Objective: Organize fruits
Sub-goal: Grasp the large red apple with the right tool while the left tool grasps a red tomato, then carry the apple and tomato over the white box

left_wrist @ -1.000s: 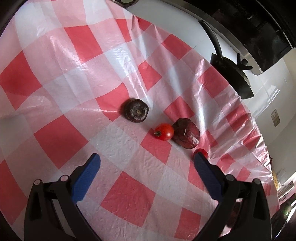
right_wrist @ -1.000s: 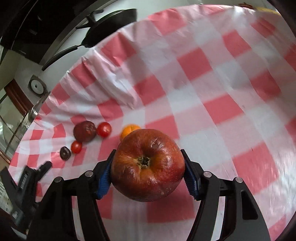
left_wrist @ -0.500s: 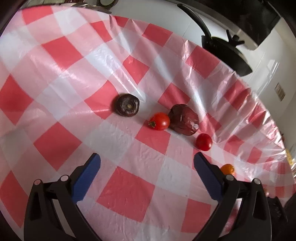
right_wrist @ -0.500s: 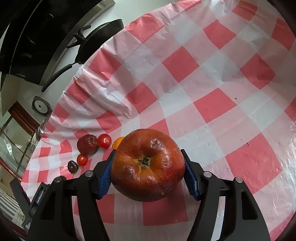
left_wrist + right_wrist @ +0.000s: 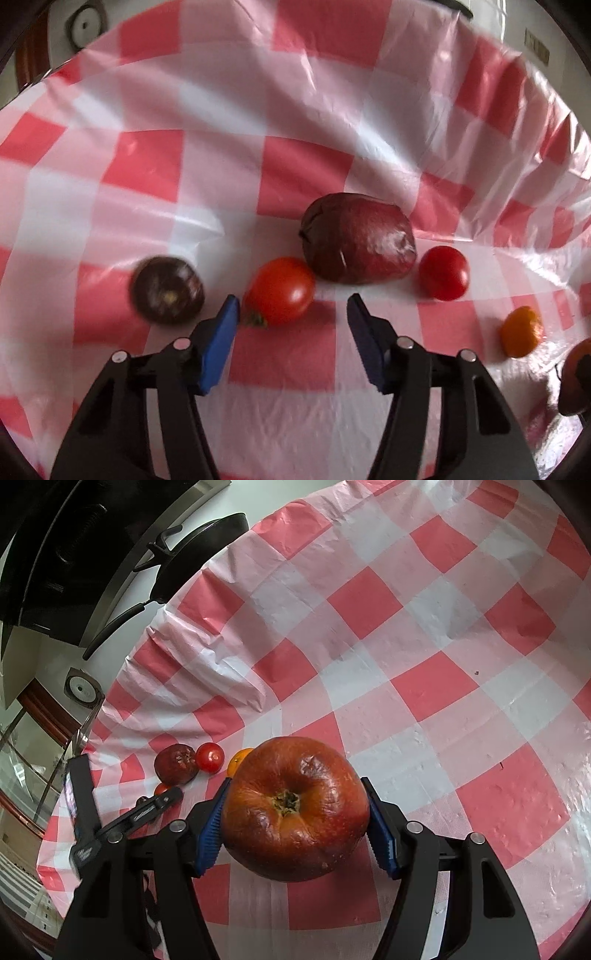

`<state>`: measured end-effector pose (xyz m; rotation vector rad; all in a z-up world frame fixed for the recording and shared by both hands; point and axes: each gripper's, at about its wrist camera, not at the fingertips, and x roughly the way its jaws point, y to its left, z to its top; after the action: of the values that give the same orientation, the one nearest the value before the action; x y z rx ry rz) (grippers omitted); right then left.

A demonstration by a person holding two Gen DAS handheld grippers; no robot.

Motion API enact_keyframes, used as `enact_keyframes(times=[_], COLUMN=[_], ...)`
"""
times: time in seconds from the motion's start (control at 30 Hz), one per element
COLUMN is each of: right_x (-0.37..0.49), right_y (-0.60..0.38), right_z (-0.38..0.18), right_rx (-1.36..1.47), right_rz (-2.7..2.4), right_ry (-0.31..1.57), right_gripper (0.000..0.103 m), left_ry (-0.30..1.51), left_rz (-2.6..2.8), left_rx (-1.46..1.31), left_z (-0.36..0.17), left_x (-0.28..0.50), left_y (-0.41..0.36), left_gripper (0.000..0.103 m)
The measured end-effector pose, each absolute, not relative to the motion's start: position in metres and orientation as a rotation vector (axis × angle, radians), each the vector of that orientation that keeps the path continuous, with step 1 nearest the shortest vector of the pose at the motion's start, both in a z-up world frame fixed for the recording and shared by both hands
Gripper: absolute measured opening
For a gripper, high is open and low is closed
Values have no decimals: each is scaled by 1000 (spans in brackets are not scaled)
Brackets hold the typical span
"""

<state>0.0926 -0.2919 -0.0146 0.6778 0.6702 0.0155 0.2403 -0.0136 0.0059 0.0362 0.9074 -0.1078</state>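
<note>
My left gripper [image 5: 291, 314] hangs low over the checked cloth, its jaws closing. A red tomato [image 5: 280, 291] lies just at its blue tips, nearer the left pad; the right pad stands clear of it. Around it lie a small dark purple fruit [image 5: 166, 290], a large dark red fruit [image 5: 358, 240], a second tomato [image 5: 443, 272] and a small orange fruit [image 5: 521, 332]. My right gripper [image 5: 295, 812] is shut on a big red apple [image 5: 295, 827], held above the cloth. From there the left gripper [image 5: 147, 808] shows beside the dark red fruit [image 5: 175, 763].
The red-and-white plastic tablecloth [image 5: 424, 664] is rumpled at its far edge. A black pan [image 5: 199, 550] sits on the counter beyond the cloth's edge. A round dial [image 5: 81, 688] hangs on the wall past that edge.
The left gripper has swung in close to the fruit group and rolled, and its jaws have narrowed around the tomato's position. The right gripper keeps the apple, nearly still.
</note>
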Motion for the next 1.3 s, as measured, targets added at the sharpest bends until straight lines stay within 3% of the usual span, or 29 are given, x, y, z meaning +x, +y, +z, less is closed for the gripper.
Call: enact_keyframes(times=[0.07, 0.1, 0.27, 0.67, 1.3], right_x=[93, 93, 92, 92, 84], right_y=[-292, -292, -293, -292, -283], right_z=[-15, -15, -15, -16, -7], right_rx=[679, 681, 691, 693, 620], right_rz=[16, 16, 16, 18, -18], right_ry=[671, 672, 670, 672, 615], right_gripper=[65, 65, 65, 65, 65], left_ry=[906, 900, 826, 644, 623], left_rz=[-112, -105, -116, -112, -111], left_rx=[70, 102, 103, -246, -333], left_z=[6, 6, 15, 42, 30], left_x=[244, 243, 197, 48, 58], left_y=[-16, -17, -10, 4, 21], left_gripper=[47, 35, 34, 35, 35])
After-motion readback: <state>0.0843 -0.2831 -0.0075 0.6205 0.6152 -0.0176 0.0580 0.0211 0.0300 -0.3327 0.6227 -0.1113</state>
